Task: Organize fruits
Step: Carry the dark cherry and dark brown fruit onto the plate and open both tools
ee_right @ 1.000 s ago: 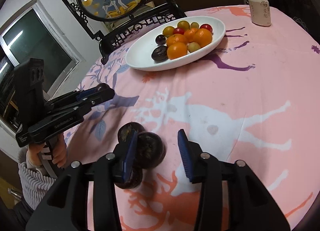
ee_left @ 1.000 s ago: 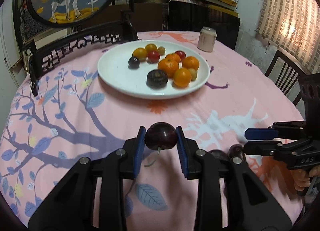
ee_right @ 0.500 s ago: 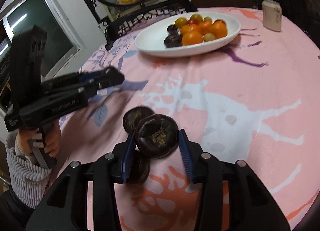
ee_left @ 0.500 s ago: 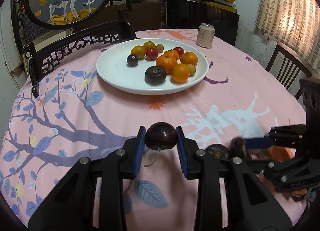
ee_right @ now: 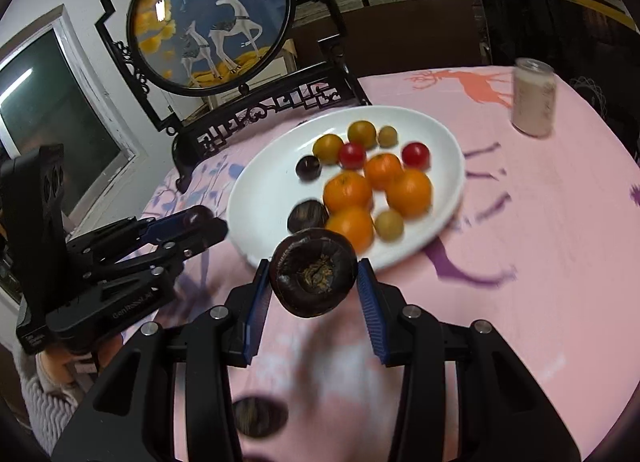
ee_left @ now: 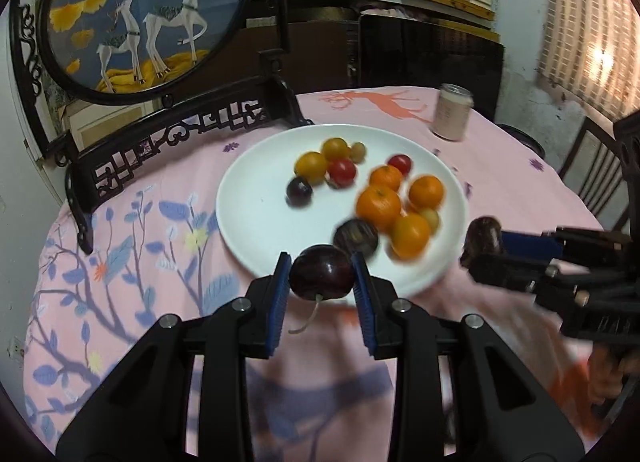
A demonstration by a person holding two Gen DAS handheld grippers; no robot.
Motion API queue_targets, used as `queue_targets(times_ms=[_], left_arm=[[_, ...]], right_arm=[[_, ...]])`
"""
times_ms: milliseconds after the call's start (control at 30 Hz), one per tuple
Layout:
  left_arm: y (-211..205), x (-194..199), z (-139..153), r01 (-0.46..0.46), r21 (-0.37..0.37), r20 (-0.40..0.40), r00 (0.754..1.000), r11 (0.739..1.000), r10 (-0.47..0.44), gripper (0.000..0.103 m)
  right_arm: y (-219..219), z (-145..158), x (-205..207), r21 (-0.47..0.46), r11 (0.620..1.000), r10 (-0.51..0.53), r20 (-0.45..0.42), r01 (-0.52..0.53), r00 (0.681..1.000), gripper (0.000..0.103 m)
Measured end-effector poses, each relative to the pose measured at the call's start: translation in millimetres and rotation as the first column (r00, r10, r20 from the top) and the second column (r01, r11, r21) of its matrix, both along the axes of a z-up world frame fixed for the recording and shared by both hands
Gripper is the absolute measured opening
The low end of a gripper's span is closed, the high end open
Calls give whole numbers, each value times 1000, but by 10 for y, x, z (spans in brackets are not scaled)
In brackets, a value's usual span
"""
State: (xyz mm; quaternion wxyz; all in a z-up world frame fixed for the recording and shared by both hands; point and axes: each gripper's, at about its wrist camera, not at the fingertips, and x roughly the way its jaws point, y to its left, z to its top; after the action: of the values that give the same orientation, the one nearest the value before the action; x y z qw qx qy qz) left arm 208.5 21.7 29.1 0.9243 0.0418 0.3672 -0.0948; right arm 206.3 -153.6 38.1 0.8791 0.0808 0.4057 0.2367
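My left gripper (ee_left: 321,277) is shut on a shiny dark red plum (ee_left: 321,276) with a pale stem hanging below it, held just short of the near rim of the white plate (ee_left: 256,218). My right gripper (ee_right: 313,277) is shut on a dark wrinkled fruit (ee_right: 313,274), also in front of the plate (ee_right: 264,186). The plate holds several oranges (ee_left: 378,204), small tomatoes, two dark fruits and small green ones. From the left wrist view the right gripper (ee_left: 486,246) shows at the right with its dark fruit (ee_left: 482,236). In the right wrist view the left gripper (ee_right: 200,222) shows at the left.
A dark fruit (ee_right: 258,416) lies on the pink patterned tablecloth (ee_right: 540,242) below my right gripper. A pale can (ee_left: 453,112) stands at the table's far right. A carved black stand with a round deer picture (ee_left: 148,10) stands behind the plate. A chair back (ee_left: 596,178) shows at the right.
Both grippers have risen and moved toward the plate. The right gripper shut on the dark wrinkled fruit and lifted it off the cloth. The left one kept its plum.
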Motion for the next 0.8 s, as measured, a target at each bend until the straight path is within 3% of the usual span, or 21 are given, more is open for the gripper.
queue_targets(times_ms=[100, 133, 167, 200, 300, 433, 800], left_arm=[[74, 232, -75, -43, -18, -20, 999, 999, 42, 33], [97, 270, -96, -54, -24, -23, 998, 998, 54, 37], [142, 316, -127, -69, -41, -28, 997, 997, 68, 48], [165, 327, -144, -72, -49, -31, 997, 996, 70, 53], [229, 326, -180, -76, -57, -41, 996, 995, 74, 53], [275, 270, -177, -84, -89, -51, 995, 992, 80, 56], [123, -303, -241, -57, -5, 0, 998, 998, 57, 88]], right_arm=[[133, -52, 166, -16, 1000, 2, 0, -2, 1000, 44], [158, -71, 224, -10, 1000, 0, -3, 0, 1000, 46], [158, -76, 252, -7, 1000, -7, -5, 7, 1000, 57], [139, -74, 264, -3, 1000, -17, -2, 17, 1000, 61], [29, -21, 228, 39, 999, -21, 35, 19, 999, 61], [-88, -4, 177, 76, 997, -31, 16, 29, 999, 61], [-266, -117, -174, 98, 994, -47, -36, 51, 998, 62]])
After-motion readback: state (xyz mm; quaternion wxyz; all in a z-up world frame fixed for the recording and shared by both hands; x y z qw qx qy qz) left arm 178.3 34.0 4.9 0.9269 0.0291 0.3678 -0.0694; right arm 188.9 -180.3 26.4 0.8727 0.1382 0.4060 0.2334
